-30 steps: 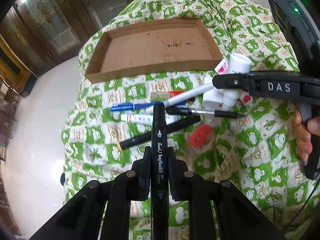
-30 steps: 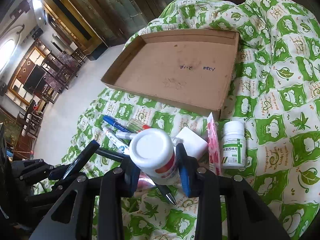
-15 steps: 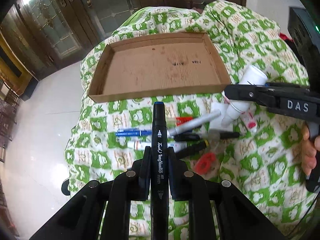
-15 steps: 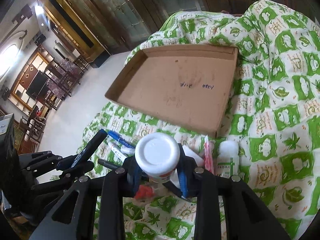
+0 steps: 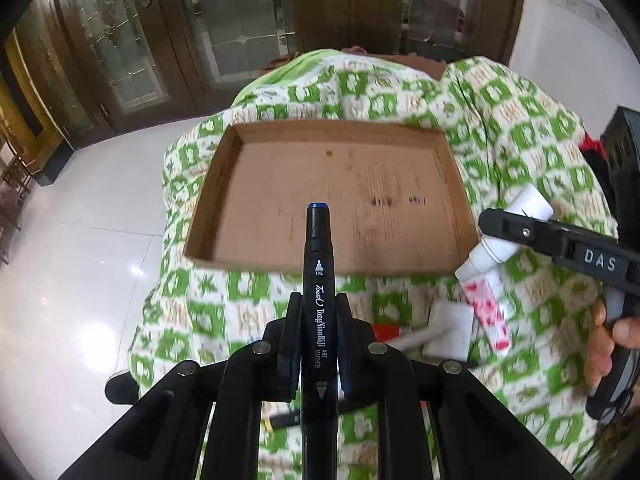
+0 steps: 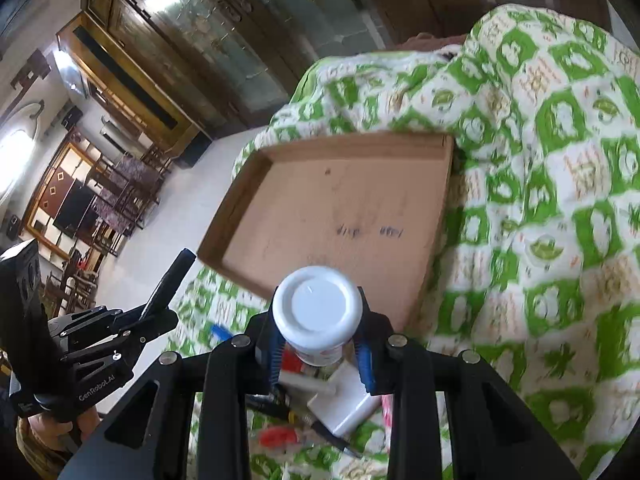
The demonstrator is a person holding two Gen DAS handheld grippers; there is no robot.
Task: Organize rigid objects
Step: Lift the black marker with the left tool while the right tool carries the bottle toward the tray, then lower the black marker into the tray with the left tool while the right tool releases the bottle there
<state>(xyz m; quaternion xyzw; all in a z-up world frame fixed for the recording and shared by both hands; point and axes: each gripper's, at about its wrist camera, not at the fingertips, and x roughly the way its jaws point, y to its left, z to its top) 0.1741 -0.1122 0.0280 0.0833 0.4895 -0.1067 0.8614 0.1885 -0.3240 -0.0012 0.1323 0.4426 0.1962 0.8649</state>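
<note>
**Carrying a marker and a bottle toward the tray**

My left gripper (image 5: 316,320) was clamped on the black art marker (image 5: 317,280), the pen lying along the fingers with its blue-tipped end pointing away from me, out over the near wall of the cardboard tray (image 5: 256,258). My right gripper (image 6: 318,344) was closed around a white pill bottle (image 6: 318,310), its cap facing the camera; in the left view the bottle (image 5: 508,236) hung just off the tray's near right corner. The tray (image 6: 320,284) itself was empty and sat on the green-and-white patterned cloth (image 5: 520,128).

Both loads were in the air, so I judged the step in hand to be the carry and the set-down. To do it well, I reckoned each piece should cross the near wall with room to spare and come low before letting go, since a round bottle and a round pen would roll on bare cardboard. The marker wanted to lie flat along one wall, the bottle in the right part, apart from it. My two grippers were near each other, so staggering the placements looked wiser than releasing both together.

A white block (image 5: 450,330), a pink-patterned packet (image 5: 488,312) and a red piece (image 6: 280,436) lay on the cloth near me, with several pens too blurred to sort.
</note>
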